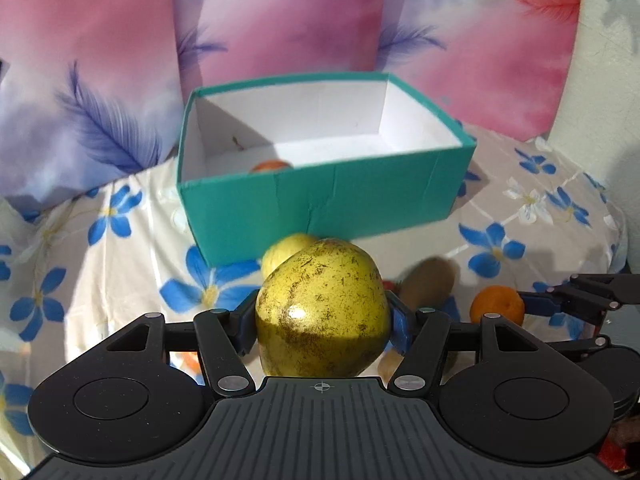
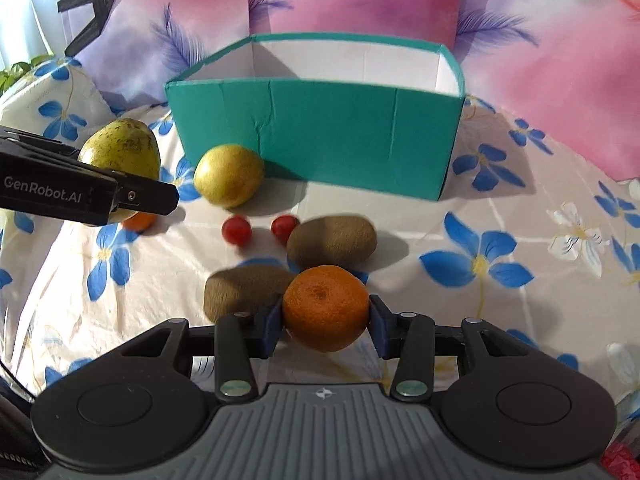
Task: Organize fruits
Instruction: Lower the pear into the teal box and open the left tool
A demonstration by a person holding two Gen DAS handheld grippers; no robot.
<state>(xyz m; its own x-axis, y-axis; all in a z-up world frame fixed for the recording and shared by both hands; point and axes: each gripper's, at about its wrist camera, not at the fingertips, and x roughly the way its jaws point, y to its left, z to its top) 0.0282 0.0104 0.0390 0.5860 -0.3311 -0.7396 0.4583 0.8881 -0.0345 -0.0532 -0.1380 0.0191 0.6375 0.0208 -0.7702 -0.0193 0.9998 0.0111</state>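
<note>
Plainly lettered "GenRobot.AI", the left gripper (image 2: 132,200) clamps a pear (image 2: 120,148); the right gripper (image 2: 326,320) pinches an orange (image 2: 326,306).

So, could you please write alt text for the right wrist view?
The right hand-held gripper grips an orange above a floral cloth. Beyond it lie two kiwis, two cherry tomatoes, a yellow fruit and a teal box.

Floral tablecloth (image 2: 500,240), feather-print backdrop (image 1: 280,20)
</note>
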